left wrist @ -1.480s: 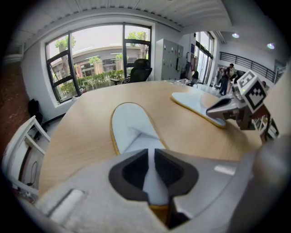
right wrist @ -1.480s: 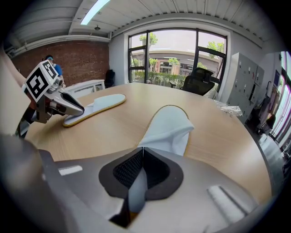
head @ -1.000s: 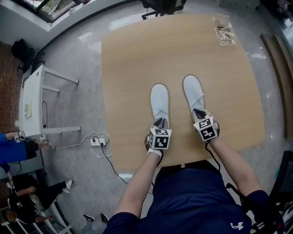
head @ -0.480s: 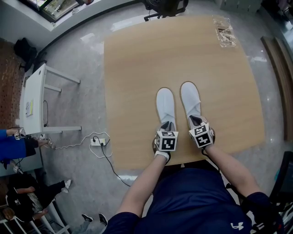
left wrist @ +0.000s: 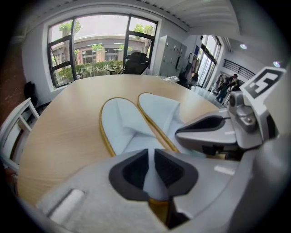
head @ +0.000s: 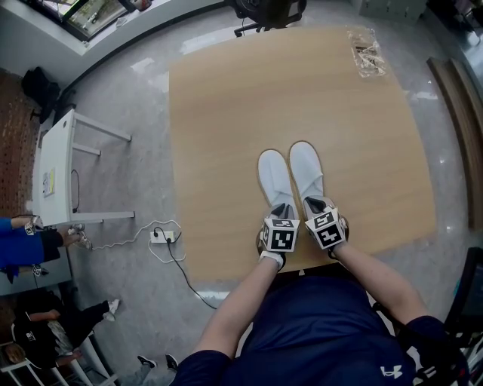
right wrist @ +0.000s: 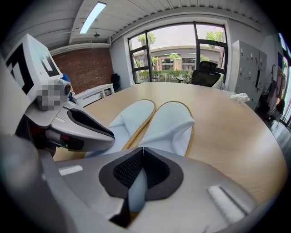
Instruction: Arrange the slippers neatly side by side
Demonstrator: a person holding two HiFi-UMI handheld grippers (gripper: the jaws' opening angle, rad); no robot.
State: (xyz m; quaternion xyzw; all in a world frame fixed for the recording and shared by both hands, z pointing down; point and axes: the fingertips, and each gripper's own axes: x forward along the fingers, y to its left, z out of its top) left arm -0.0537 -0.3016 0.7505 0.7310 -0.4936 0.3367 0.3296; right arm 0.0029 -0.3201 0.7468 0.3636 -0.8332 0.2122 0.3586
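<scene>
Two white slippers with tan soles lie side by side on the wooden table [head: 226,113], toes pointing away from me. The left slipper [head: 273,177] [left wrist: 119,123] [right wrist: 132,116] is held at its heel by my left gripper [head: 279,213] [left wrist: 151,170], shut on it. The right slipper [head: 306,172] [right wrist: 170,123] [left wrist: 159,109] touches the left one along its side; my right gripper [head: 317,205] [right wrist: 140,175] is shut on its heel. The two grippers sit close together near the table's front edge.
A clear bag of small items [head: 365,50] lies at the table's far right corner. An office chair [head: 268,10] stands beyond the far edge. To the left on the floor are a white side table [head: 56,166] and a power strip with cable [head: 162,235].
Both grippers have drawn the slippers toward each other: the right slipper slid left, the left one slightly right, and the gap between them has closed. They now touch.
</scene>
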